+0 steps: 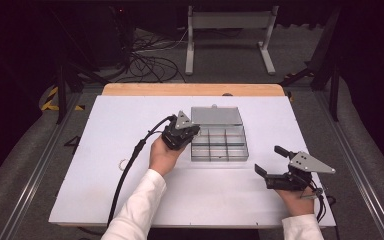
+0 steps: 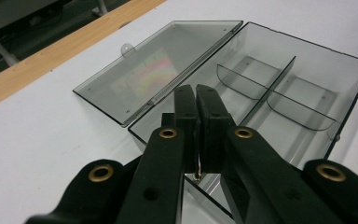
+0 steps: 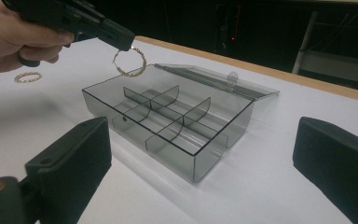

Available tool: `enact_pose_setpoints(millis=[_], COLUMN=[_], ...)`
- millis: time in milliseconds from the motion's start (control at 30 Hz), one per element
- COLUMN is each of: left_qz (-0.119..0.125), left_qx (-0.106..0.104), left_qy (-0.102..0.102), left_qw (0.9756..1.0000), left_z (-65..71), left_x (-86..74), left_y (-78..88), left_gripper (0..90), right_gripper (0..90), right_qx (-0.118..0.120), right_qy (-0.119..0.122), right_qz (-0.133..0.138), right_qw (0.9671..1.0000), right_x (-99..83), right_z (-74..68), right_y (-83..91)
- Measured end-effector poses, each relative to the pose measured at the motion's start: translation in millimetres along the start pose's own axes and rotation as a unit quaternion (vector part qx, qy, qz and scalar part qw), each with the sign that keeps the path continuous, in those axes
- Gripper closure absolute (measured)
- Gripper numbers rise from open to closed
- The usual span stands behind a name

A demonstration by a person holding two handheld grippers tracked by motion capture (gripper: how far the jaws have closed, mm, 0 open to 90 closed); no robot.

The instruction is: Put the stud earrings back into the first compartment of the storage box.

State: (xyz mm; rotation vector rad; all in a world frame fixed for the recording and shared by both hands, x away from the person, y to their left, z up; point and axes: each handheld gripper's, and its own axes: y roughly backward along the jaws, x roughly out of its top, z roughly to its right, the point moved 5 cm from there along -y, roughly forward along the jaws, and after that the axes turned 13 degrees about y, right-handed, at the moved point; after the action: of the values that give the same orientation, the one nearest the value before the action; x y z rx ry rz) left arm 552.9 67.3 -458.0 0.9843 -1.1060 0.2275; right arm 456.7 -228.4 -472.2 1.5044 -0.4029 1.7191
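Smoke-grey clear plastic, the compartment box (image 1: 219, 143) sits open in the middle of the white tabletop (image 1: 110, 130), its hinged lid (image 1: 216, 116) laid flat on the far side so every divided cell is free from above. That is why you can bring the twisted gold ring (image 3: 129, 60) straight down. It hangs from the tips of your left gripper (image 1: 186, 134), whose fingers (image 2: 200, 116) are pinched together on its thin band. The ring dangles over the left edge of the box, above the cells at that end. Holding it by the top lets it hang clear of the walls.

A second twisted gold ring (image 3: 27, 77) lies on the tabletop to the left of the box, well apart from it, and probably waits its turn.

Your right gripper (image 1: 272, 162) rests near the right front corner of the tabletop, its fingers (image 3: 70, 154) spread wide with nothing between them. Parked there, it stays out of the left hand's path and keeps its camera on the box.
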Motion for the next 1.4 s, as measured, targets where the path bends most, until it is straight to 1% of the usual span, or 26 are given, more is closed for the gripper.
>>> enact_pose_setpoints(millis=[200,233,300,333,400,433,467,533,567,600,667,733,767,800,900,1000,1033,1067,1100,1133,1167,1200,1233,1267,1300,1400], left_qz=[0.011,0.01,0.008,0.009,0.011,0.012,0.02,0.022,0.021,0.019,0.016,0.018,0.019,0.018,0.017,0.015,0.013,0.014,0.016,0.017,0.018,0.02,0.021,0.021,0.023,0.024], left_qx=[-0.012,-0.011,-0.012,-0.009,-0.011,-0.012,-0.013,-0.014,-0.014,-0.011,-0.01,-0.01,-0.008,-0.012,-0.011,-0.005,0.001,0.002,0.008,0.004,0.01,0.01,0.014,0.014,0.02,0.025], left_qy=[0.019,0.019,0.025,0.025,0.034,0.035,0.041,0.043,0.045,0.04,0.041,0.044,0.041,0.041,0.045,0.045,0.044,0.047,0.045,0.048,0.048,0.054,0.053,0.056,0.054,0.059], left_qw=[0.9997,0.9997,0.9996,0.9996,0.9993,0.9992,0.9989,0.9987,0.9987,0.999,0.999,0.9988,0.9989,0.9989,0.9988,0.9988,0.999,0.9988,0.9988,0.9987,0.9986,0.9983,0.9983,0.9981,0.9981,0.9977], left_z=[-2.1,-3.7,-6.0,-7.5,-8.0,-8.7,-8.9,-10.3,-10.3,-11.7,-12.8,-13.4,-14.8,-15.6,-19.5,-24.6,-26.9,-28.5,-31.3,-33.1,-35.9,-37.5,-40.2,-41.4,-43.6,-47.5], left_x=[1.2,1.1,-0.2,-0.6,-1.6,-1.6,-1.0,-0.2,-0.4,-0.4,-1.7,-3.5,-4.6,-6.3,-12.5,-19.3,-21.3,-23.2,-24.7,-26.3,-27.7,-29.1,-30.4,-32.0,-33.3,-38.5], left_y=[-7.1,-8.3,-10.7,-11.7,-12.3,-11.3,-10.4,-8.1,-7.2,-6.0,-4.4,-1.8,0.2,2.4,9.1,17.8,21.2,24.3,28.3,31.5,35.2,38.1,41.7,44.8,48.0,56.5], left_gripper=[88.4,88.4,88.3,88.2,87.6,87.1,84.6,67.6,66.4,65.2,57.9,50.8,47.9,45.4,38.4,34.7,33.7,33.0,32.2,31.7,31.2,30.3,29.4,28.9,28.3,25.6], right_gripper=[4.7,4.7,4.7,4.7,4.7,4.7,4.7,4.7,4.7,4.7,4.7,4.7,4.7,4.7,4.7,4.7,4.7,4.7,4.7,4.7,4.7,4.7,4.7,4.7,4.7,4.7], right_qx=[0.0,0.0,0.0,0.0,0.001,0.0,0.0,0.001,0.001,0.001,0.001,0.001,0.002,0.001,0.004,0.004,0.005,0.005,0.005,0.005,0.005,0.005,0.005,0.004,0.005,0.006], right_qy=[-0.001,-0.001,-0.001,0.0,0.0,-0.001,-0.001,0.0,0.0,0.0,-0.001,-0.001,0.0,-0.001,0.001,0.002,0.002,0.003,0.003,0.002,0.002,0.001,0.002,0.002,0.002,0.003], right_qz=[-0.002,-0.003,-0.005,-0.005,-0.004,-0.004,-0.003,-0.004,-0.004,-0.004,-0.004,-0.004,-0.003,-0.004,-0.005,-0.006,-0.006,-0.007,-0.007,-0.006,-0.007,-0.008,-0.008,-0.009,-0.009,-0.01], right_qw=[1.0,1.0,1.0,1.0,1.0,1.0,1.0,1.0,1.0,1.0,1.0,1.0,1.0,1.0,1.0,1.0,1.0,1.0,1.0,1.0,1.0,1.0,1.0,1.0,0.9999,0.9999], right_x=[-0.8,-1.0,-1.1,-1.1,-1.1,-1.0,-1.0,-1.2,-1.2,-1.2,-1.1,-1.0,-1.0,-1.2,-1.3,-1.1,-1.0,-0.9,-0.8,-0.7,-0.8,-0.9,-1.1,-1.1,-1.2,-1.1], right_z=[-0.1,0.0,0.1,0.0,-0.1,-0.1,-0.2,-0.2,-0.3,-0.4,-0.7,-0.7,-0.6,-0.7,-1.2,-2.0,-2.4,-2.6,-2.8,-2.8,-2.8,-3.0,-3.2,-3.4,-3.6,-4.2], right_y=[-0.7,-0.7,-0.9,-0.9,-0.9,-0.8,-0.8,-0.8,-0.9,-1.1,-1.0,-0.9,-1.2,-1.3,-2.6,-3.6,-3.6,-3.6,-3.7,-3.8,-3.9,-4.0,-4.3,-4.6,-4.8,-5.3])
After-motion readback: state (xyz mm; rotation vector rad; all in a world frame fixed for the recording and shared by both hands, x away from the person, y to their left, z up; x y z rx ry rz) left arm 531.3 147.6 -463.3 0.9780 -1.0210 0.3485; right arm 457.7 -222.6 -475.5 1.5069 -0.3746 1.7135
